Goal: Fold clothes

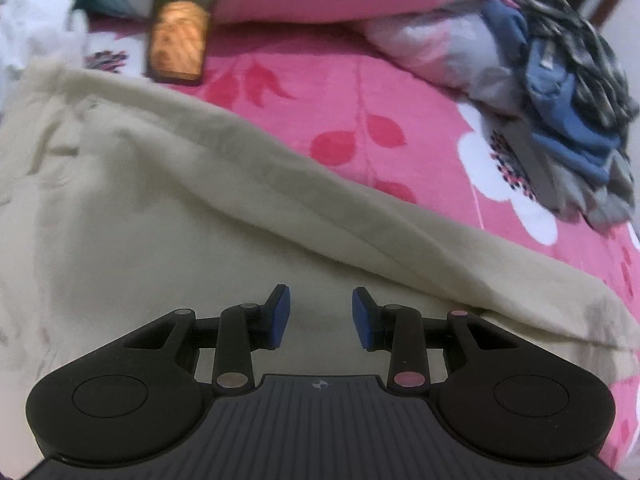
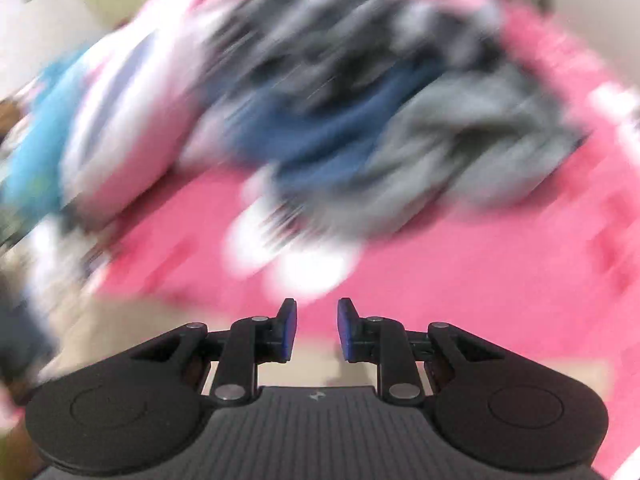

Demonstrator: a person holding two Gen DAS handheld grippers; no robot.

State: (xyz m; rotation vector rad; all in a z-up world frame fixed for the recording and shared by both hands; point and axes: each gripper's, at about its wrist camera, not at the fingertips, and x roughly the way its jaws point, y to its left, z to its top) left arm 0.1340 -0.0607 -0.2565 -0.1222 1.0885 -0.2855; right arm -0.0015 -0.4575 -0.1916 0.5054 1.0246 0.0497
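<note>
A cream garment (image 1: 168,216) lies spread on the pink flowered bed sheet (image 1: 392,96) under the left tool (image 1: 321,316), whose jaws stand apart with nothing between them. A dark phone (image 1: 180,28) lies beyond it, with a heap of blue and grey clothes (image 1: 568,120) to the right. The right tool (image 2: 317,328), also unclenched and empty, hangs over the sheet before that heap, which is too blurred to make out.

Blurred clothes pile (image 2: 340,120), pink bedsheet (image 2: 460,272), empty parted tool (image 2: 317,330)

Soft matt cream cloth (image 1: 168,208) at lower left; pink floral printed bedsheet (image 1: 400,92), smooth, upper right; glossy dark box (image 1: 180,28), upper left.
</note>
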